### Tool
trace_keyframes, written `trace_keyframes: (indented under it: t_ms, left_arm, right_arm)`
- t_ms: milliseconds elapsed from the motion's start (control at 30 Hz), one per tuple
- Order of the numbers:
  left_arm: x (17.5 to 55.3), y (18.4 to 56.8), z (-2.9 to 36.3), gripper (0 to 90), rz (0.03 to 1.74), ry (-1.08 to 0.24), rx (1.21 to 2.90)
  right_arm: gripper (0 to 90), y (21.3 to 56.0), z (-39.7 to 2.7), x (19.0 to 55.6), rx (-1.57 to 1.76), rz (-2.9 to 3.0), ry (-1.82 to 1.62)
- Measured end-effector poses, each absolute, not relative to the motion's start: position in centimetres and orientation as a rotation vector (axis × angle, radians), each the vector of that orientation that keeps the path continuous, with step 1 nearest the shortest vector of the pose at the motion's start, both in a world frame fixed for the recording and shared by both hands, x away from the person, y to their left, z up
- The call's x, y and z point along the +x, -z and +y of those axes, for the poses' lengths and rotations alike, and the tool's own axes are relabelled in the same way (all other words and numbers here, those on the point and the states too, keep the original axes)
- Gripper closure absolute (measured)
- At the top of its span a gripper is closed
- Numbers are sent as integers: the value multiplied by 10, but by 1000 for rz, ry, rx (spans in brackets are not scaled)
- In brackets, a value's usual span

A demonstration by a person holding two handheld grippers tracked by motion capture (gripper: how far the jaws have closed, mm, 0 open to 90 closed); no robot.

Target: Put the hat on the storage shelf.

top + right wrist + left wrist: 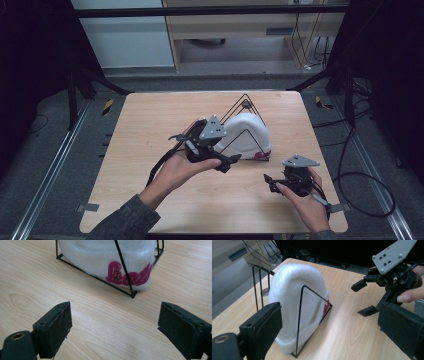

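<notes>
Fleece fills the black wire rack (248, 131): a white fluffy hat (246, 136) with pink lettering, propped upright between its triangular frames. We hold the left gripper (231, 161) beside it and the right gripper (269, 181) apart, both with jaws spread on nothing, seemingly because it stands unaided.

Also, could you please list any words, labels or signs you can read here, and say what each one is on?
"Be…": pink script lettering on the brim of the white fluffy hat, crossed by a bar of the black wire rack; the remaining letters cannot be read.
Small emblem inside the first letter: too small to read.
</notes>
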State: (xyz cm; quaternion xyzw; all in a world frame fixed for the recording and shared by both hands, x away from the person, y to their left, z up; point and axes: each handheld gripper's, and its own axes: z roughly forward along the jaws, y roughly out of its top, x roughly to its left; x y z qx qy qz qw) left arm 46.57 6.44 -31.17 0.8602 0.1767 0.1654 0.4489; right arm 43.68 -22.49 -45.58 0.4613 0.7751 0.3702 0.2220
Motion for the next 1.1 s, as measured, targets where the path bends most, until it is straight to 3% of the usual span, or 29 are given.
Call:
trace_keyframes:
  t_ms: [500,867,1100]
  left_arm:
    - [445,343,130,50,554,-417,2131]
    - [452,379,171,50,680,-406,2159]
    - [449,400,192,44,717,-443,2185]
  right_arm:
    - [91,458,-226,427,1256,2123,-1008]
    - [72,460,-223,426,1233,2157,-1017]
    - [104,465,-220,426,1239,2176,-1009]
